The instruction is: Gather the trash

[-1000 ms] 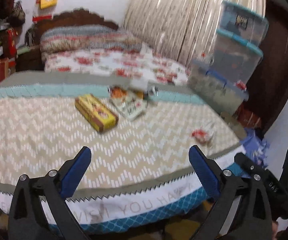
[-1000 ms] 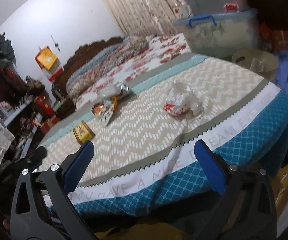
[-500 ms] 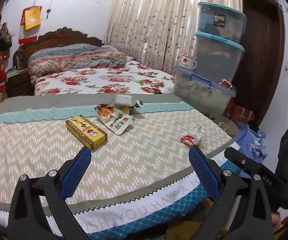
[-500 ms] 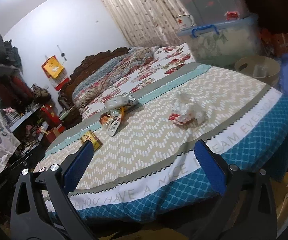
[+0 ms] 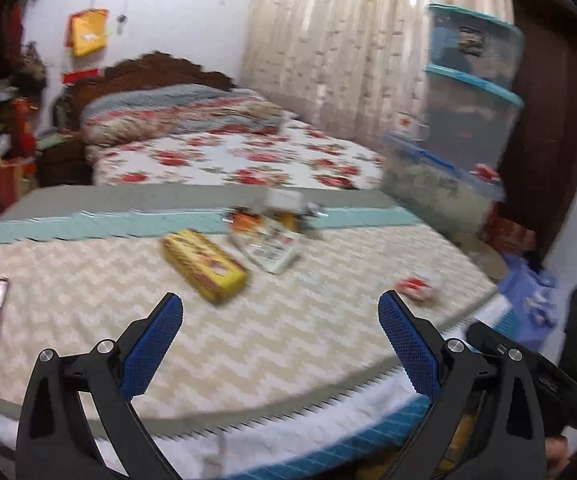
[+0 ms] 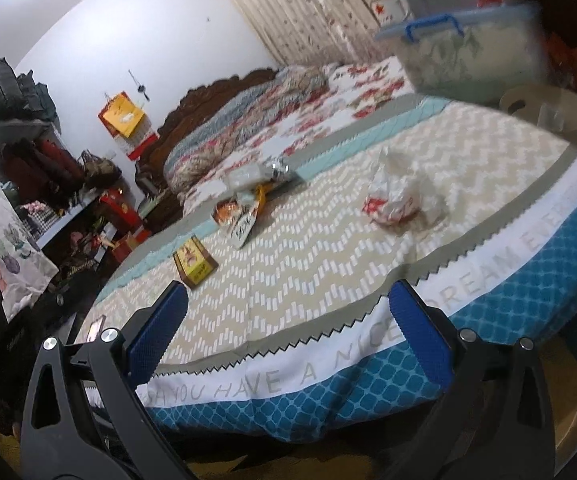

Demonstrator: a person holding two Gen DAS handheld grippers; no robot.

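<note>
Both views swung, closer to desk [image 5: 328, 360] than half second ago. Left claw [image 5: 280, 316] and right claw [image 6: 288, 304] gape, empty. Nothing collected: yellow box [image 5: 204, 266], snack wrappers [image 5: 268, 236], crumpled wrapper [image 6: 396, 196] lie on desk.

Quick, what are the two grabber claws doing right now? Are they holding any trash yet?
Left gripper: open, holding nothing, over the table's near edge.
Right gripper: open, holding nothing; the crumpled wrapper lies ahead of it, untouched.
</note>
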